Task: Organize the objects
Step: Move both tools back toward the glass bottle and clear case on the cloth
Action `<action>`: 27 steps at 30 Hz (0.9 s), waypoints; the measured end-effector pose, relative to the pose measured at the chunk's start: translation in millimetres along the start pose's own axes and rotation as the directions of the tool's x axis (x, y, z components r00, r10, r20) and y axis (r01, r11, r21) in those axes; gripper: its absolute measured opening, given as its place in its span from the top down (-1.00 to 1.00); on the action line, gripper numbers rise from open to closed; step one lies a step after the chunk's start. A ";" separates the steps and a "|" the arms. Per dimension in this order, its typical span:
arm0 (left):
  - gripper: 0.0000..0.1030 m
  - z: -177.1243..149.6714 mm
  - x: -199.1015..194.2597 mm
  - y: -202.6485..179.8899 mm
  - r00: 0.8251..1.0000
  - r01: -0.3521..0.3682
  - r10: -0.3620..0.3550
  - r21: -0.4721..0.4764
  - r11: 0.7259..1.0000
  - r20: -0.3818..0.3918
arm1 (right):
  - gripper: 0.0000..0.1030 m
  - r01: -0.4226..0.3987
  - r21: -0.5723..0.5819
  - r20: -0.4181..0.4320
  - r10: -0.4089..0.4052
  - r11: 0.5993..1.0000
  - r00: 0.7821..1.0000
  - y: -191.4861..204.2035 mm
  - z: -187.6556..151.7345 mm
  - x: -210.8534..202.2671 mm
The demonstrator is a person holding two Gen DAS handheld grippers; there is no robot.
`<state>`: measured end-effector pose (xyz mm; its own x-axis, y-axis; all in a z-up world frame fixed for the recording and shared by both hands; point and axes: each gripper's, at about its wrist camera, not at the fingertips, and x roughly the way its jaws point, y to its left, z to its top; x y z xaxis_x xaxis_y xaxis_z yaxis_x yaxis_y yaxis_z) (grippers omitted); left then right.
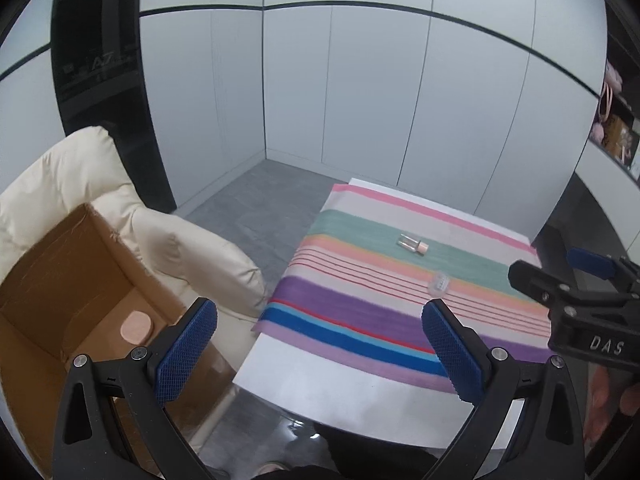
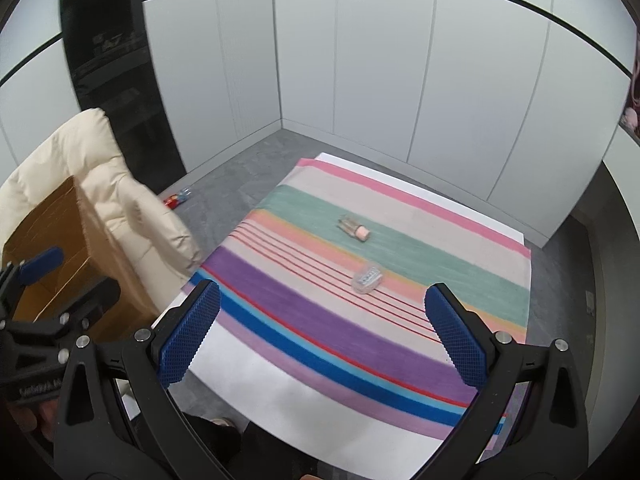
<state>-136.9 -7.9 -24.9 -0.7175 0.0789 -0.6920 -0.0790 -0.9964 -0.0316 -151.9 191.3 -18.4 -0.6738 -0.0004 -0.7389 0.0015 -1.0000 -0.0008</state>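
Note:
A small glass bottle with a peach cap [image 1: 413, 244] lies on the green stripe of the striped cloth [image 1: 360, 308]; it also shows in the right wrist view [image 2: 354, 229]. A clear plastic case [image 1: 439, 282] lies nearer on the thin red lines, also in the right wrist view [image 2: 366, 279]. A peach round compact [image 1: 137, 326] lies inside the cardboard box [image 1: 52, 264]. My left gripper [image 1: 320, 344] is open and empty, above the table's near left edge. My right gripper [image 2: 322, 336] is open and empty, above the cloth's near side, short of the case.
The box rests on a cream padded chair [image 1: 160, 240] left of the table [image 2: 256, 396]. A small red and clear item [image 2: 178, 198] lies on the grey floor. Shelves with pink items [image 1: 616, 120] stand at the right. White wall panels stand behind.

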 end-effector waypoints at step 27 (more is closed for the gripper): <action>-0.91 4.1 215.3 -55.7 0.983 0.078 -0.060 0.099 0.992 -0.171 | -0.72 0.063 0.154 -0.244 -0.024 0.986 0.970 -88.7 -29.7 224.3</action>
<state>-289.8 64.7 -169.2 -0.5826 0.1321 -0.8019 -0.2030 -0.9791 -0.0138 -281.2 279.9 -204.0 -0.4731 0.0243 -0.8807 -0.1549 -0.9863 0.0560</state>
